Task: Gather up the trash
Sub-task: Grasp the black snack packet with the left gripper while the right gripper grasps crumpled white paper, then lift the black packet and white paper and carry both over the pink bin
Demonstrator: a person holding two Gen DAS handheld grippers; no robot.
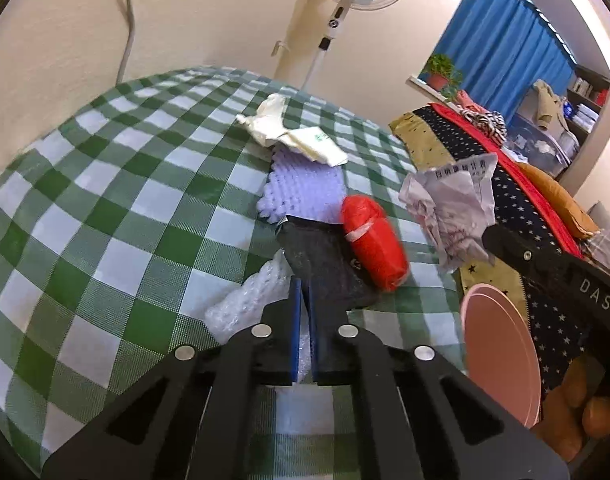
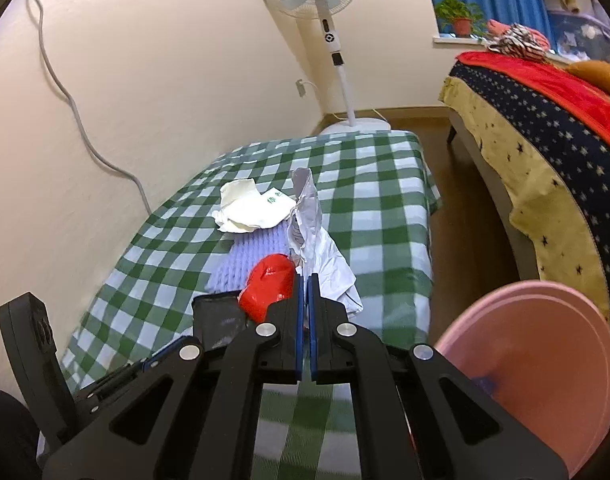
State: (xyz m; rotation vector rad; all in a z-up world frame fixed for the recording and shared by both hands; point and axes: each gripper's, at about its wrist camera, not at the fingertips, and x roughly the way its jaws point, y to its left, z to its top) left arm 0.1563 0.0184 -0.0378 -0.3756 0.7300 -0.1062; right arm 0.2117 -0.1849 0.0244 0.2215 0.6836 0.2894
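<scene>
Two grippers work over the checked table (image 2: 369,216): the left gripper (image 1: 303,292) has its blue pads nearly pressed together above bubble wrap (image 1: 249,300), nothing visibly between them. Beside it lie a dark pouch (image 1: 325,264) and red bag (image 1: 375,240). The right gripper (image 2: 304,284) pinches crumpled white paper (image 2: 317,240), whose lower folds hide behind its fingers, and a pink bin (image 2: 545,360) is cut off at the right edge.

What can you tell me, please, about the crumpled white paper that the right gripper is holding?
The crumpled white paper is a wrinkled sheet with black printed characters along its upper edge and reddish smudges in its folds. The right gripper pinches its lower part between shut blue pads, so it stands up above the checked tablecloth, beside the red bundle. Whether it touches the cloth is unclear.
</scene>
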